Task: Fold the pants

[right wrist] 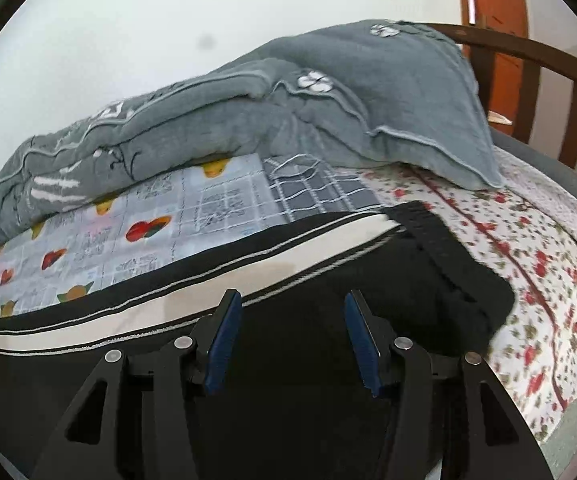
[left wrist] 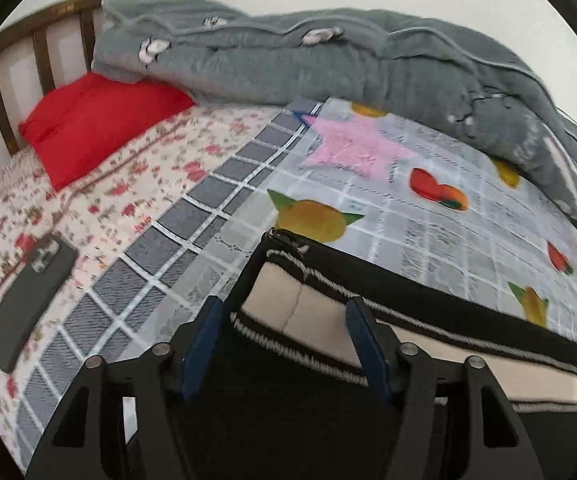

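Note:
Black pants (left wrist: 288,412) with a cream side stripe edged in white stitching lie flat on the bed. In the left wrist view my left gripper (left wrist: 286,308) is open, its blue pads on either side of the stripe near the leg's hem end. In the right wrist view the pants (right wrist: 296,408) stretch from the left edge to the black elastic waistband (right wrist: 448,252) at the right. My right gripper (right wrist: 292,300) is open over the black fabric beside the stripe, holding nothing.
A grey quilt (left wrist: 328,64) is bunched along the far side by the wall; it also shows in the right wrist view (right wrist: 288,108). A red pillow (left wrist: 100,124) and a dark phone (left wrist: 28,300) lie at the left. Wooden bed rails (right wrist: 548,80) stand behind. A fruit-print sheet (left wrist: 428,216) covers the bed.

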Motion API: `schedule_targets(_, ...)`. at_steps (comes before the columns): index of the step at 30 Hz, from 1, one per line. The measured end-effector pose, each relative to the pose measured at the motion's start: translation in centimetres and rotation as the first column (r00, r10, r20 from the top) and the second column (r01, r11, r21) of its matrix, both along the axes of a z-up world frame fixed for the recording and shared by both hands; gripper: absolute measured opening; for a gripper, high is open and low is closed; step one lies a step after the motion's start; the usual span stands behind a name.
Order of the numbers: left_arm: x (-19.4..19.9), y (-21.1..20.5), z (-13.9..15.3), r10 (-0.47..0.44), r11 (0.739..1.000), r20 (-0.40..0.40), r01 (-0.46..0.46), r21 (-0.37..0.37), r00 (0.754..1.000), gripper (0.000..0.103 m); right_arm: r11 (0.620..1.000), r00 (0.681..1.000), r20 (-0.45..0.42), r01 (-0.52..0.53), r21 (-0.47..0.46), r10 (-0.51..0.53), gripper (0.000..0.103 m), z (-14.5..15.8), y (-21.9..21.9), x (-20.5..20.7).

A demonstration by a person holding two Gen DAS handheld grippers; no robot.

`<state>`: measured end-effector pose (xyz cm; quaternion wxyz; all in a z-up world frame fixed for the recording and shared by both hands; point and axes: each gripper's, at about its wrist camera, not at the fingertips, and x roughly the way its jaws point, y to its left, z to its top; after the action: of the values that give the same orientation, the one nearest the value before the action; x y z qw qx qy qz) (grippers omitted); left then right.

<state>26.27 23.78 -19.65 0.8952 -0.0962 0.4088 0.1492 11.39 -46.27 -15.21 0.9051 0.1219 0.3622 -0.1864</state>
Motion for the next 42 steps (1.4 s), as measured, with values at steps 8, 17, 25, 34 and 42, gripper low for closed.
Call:
schedule_targets(8,-1.4,-1.0,3.4,-0.074,0.996,0.199,0.063,0.062,0.977,0.014,0.999,0.999,-0.037,-0.037,0.010,0.037,0.053,-1.7,1.9,3.3)
schedule_targets(17,2.1,0.3,-0.1,-0.036,0.999,0.075,0.036,0.012,0.997,0.015,0.978,0.973,-0.120,-0.205,-0.048,0.198,0.058,-2.6,5.0,8.5)
schedule_targets(25,2.0,1.0,-0.8,-0.036,0.998,0.075,0.039,-0.041,0.997,0.016,0.819,0.810,-0.238,-0.568,-0.084,0.537,0.074,-4.3,7.7,15.1)
schedule_targets(34,2.0,1.0,-0.9,-0.038,0.998,0.079,0.042,-0.052,0.996,0.016,0.648,0.625,-0.320,-0.761,-0.041,0.713,0.005,-6.6,10.0,15.0)
schedule_targets(42,1.5,1.1,-0.1,-0.035,0.998,0.125,0.042,-0.056,0.992,0.016,0.675,0.686,-0.158,-0.727,-0.122,0.710,0.003,-3.3,9.0,13.9)
